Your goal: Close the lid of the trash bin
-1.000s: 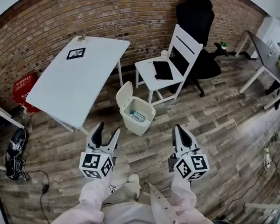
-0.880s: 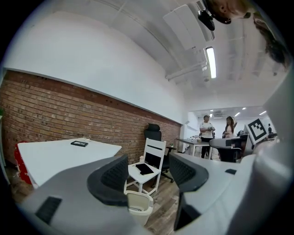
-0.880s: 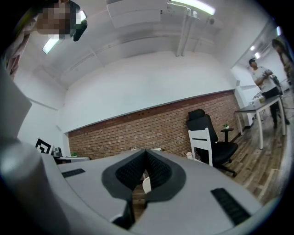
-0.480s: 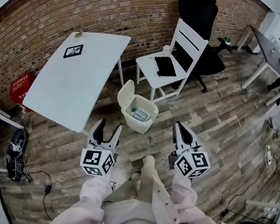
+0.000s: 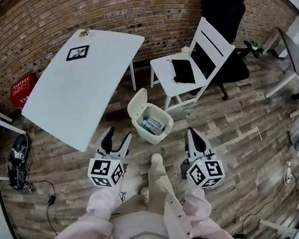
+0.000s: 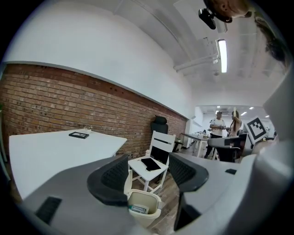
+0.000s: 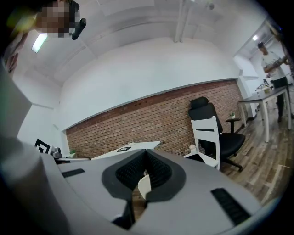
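Brick wall and plank floor (image 5: 231, 146) surround you, with the white table (image 5: 78, 87) at left. You're on the approach. Your left gripper (image 5: 118, 134) hangs with jaws apart and empty, near the bin (image 5: 144, 136), whose lid (image 5: 137, 103) stands upright at its left rim. Your right gripper (image 5: 192, 132) is pinched closed on nothing. Next, reach behind the lid and tip it rightward over the opening. Since a second ago you've stepped closer, and the bin now sits nearer both grippers.

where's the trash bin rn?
Head view, centre: the trash bin stands lid-open on the wood floor, between the white table to its left and the white chair behind it.
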`<state>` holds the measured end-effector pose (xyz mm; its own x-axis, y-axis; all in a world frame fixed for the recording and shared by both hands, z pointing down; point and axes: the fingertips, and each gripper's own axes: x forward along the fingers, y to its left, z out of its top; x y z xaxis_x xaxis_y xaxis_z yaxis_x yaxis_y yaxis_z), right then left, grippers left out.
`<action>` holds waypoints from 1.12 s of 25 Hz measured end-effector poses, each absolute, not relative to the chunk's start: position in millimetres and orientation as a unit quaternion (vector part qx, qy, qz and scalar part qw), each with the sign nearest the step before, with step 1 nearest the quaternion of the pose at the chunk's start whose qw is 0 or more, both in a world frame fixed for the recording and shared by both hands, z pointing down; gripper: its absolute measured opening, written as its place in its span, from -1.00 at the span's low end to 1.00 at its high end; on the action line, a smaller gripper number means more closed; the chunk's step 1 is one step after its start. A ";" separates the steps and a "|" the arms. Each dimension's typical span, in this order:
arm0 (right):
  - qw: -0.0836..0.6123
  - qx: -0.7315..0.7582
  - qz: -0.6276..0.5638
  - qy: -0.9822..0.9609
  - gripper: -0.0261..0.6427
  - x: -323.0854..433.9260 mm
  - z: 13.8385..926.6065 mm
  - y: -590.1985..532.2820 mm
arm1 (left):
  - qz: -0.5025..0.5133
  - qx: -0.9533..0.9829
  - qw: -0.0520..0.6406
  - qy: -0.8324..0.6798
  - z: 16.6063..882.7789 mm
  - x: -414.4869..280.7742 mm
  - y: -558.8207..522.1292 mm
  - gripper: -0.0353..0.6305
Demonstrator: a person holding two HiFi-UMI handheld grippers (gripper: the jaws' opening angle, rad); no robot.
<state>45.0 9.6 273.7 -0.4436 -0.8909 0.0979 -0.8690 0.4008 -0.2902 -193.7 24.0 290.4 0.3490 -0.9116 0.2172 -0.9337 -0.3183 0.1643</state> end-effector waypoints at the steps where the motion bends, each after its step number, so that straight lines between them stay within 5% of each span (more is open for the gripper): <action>1: 0.032 -0.525 -0.154 0.837 -0.91 45.3 276.3 0.5 | 0.044 0.809 0.135 -0.570 293.7 -192.9 15.6 -0.09; 28: -0.013 -0.444 -0.219 0.869 -0.91 32.2 327.9 -194.4 | 0.117 0.759 0.216 -0.603 370.1 -175.4 -145.8 -0.09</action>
